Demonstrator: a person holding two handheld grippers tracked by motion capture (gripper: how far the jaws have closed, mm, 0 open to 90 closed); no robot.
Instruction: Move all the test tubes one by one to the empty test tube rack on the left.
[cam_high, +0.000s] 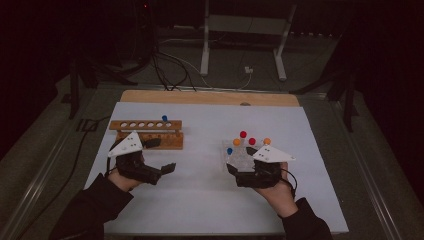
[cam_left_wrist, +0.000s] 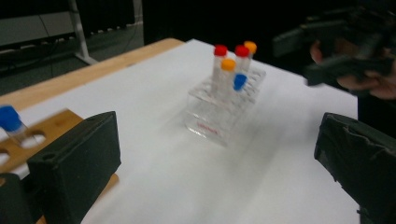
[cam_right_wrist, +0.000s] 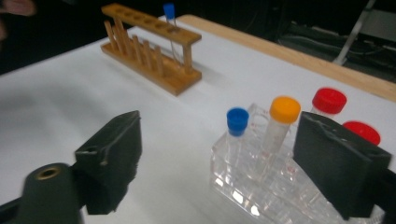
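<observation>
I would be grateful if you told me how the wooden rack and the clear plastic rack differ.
The wooden rack is brown, opaque and long, with one row of holes; the clear plastic rack is see-through and blockier. The wooden rack holds a single blue-capped tube; the clear plastic rack holds five, capped red, orange and blue. Both stand upright on the white table sheet.

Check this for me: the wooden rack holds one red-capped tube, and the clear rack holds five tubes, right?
Not quite. The tube in the wooden rack has a blue cap, not red, as the right gripper view shows. The clear rack does hold five tubes.
</observation>
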